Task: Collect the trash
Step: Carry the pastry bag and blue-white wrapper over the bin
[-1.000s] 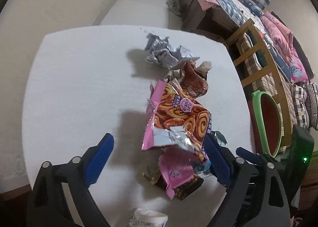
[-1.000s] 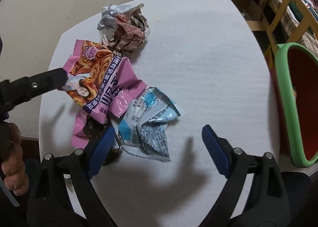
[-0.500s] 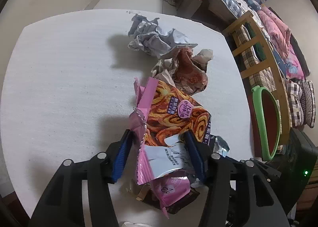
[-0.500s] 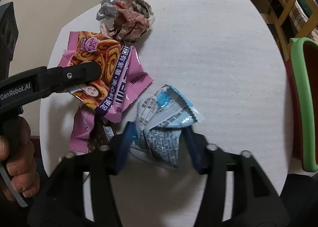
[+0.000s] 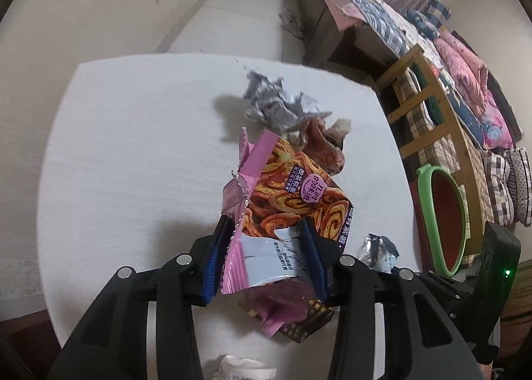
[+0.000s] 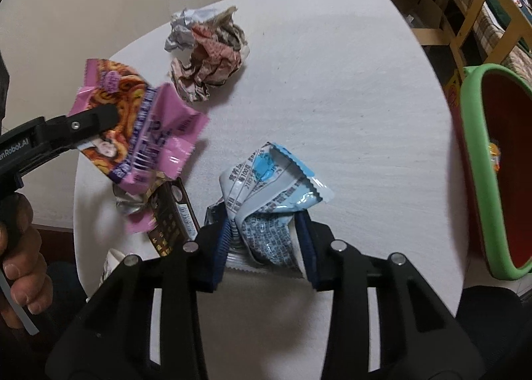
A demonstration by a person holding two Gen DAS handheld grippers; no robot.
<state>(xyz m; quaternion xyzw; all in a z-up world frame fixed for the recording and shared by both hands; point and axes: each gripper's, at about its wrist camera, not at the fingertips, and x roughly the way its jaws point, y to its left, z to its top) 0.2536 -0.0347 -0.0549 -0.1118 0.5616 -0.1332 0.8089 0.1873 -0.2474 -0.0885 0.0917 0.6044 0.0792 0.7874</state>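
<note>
My left gripper (image 5: 266,247) is shut on a pink snack bag with swirl pastries (image 5: 282,200) and holds it lifted above the white table (image 5: 133,147); the bag also shows in the right wrist view (image 6: 139,127). My right gripper (image 6: 266,237) is shut on a crumpled blue-and-white wrapper (image 6: 269,193), raised off the table. A brown wrapper (image 6: 173,213) and a small pink wrapper (image 5: 276,306) lie on the table below. A crumpled silver wrapper (image 5: 276,103) and a crumpled reddish wrapper (image 6: 209,64) sit farther back.
A red bin with a green rim (image 6: 498,163) stands off the table's right side, also in the left wrist view (image 5: 442,213). A wooden bed frame (image 5: 429,107) with bedding is behind it. A white paper cup (image 5: 242,368) is at the table's near edge.
Both grippers went from open to shut, each closing on its wrapper. The left lifted the pink snack bag off the pile; the right raised the blue wrapper.
</note>
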